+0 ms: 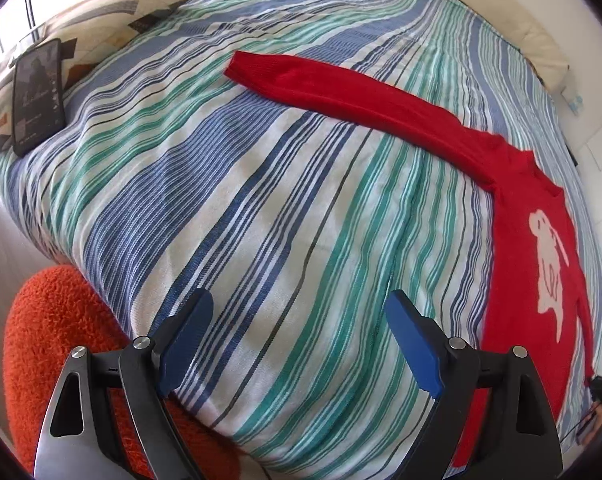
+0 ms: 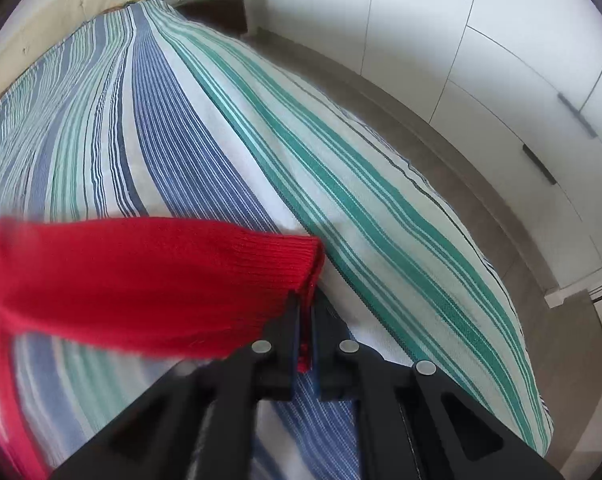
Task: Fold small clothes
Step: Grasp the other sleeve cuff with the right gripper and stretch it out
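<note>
A small red knit sweater point(image 1: 513, 216) with a white figure on its chest lies on the striped bed at the right of the left wrist view; one sleeve point(image 1: 341, 92) stretches flat toward the upper left. My left gripper point(image 1: 301, 312) hovers open over bare bedspread, left of the sweater, with nothing between its blue pads point(image 1: 413, 344). In the right wrist view my right gripper point(image 2: 305, 304) is shut on the ribbed cuff of the other red sleeve point(image 2: 149, 276), which hangs out to the left just above the bed.
The bed carries a blue, green and white striped cover point(image 1: 229, 208). A dark phone point(image 1: 37, 96) rests on a patterned pillow point(image 1: 101, 20) at the upper left. An orange fuzzy cushion point(image 1: 57, 328) sits at the bed's near left edge. White cupboard doors point(image 2: 521, 60) and floor lie beyond the bed's right edge.
</note>
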Demonstrator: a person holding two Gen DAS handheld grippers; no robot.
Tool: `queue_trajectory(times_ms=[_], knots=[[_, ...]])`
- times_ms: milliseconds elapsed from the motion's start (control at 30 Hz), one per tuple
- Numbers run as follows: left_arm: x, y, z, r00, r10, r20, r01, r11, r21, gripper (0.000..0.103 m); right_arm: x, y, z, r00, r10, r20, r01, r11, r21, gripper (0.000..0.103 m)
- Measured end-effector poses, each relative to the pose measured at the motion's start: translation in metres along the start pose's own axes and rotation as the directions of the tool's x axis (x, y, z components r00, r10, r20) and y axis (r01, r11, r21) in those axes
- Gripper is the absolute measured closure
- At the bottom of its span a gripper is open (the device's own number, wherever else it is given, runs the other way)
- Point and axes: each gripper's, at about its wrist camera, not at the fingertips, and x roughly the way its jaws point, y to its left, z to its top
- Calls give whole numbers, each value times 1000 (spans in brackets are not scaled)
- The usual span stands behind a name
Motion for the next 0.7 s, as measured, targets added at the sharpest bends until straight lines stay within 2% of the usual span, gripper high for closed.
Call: queue_trajectory(times_ms=[300,400,500,533,567,700], knots=[[-7,1,-6,999,37,33,-39,998,57,14,-2,3,-7,999,-29,36,30,999,-34,100],[-10,-3,-9,998,35,52,-39,996,80,13,-8,-1,-15,998,-10,54,11,1000,-27,92],[-9,-10,-12,999,30,42,-34,993,111,13,-20,-2,-21,997,-10,80,13,999,-37,64],[-9,-13,-12,999,27,41,-32,992,121,13,-25,-4,-24,996,-7,91,10,999,-34,46],[-11,-16,-13,999,23,44,-29,991,131,13,-32,-6,-28,994,3,108,0,1000,-23,35],[-24,-36,-12,997,-19,77,4,983,184,13,-64,-20,-49,984,-15,176,9,999,30,32]])
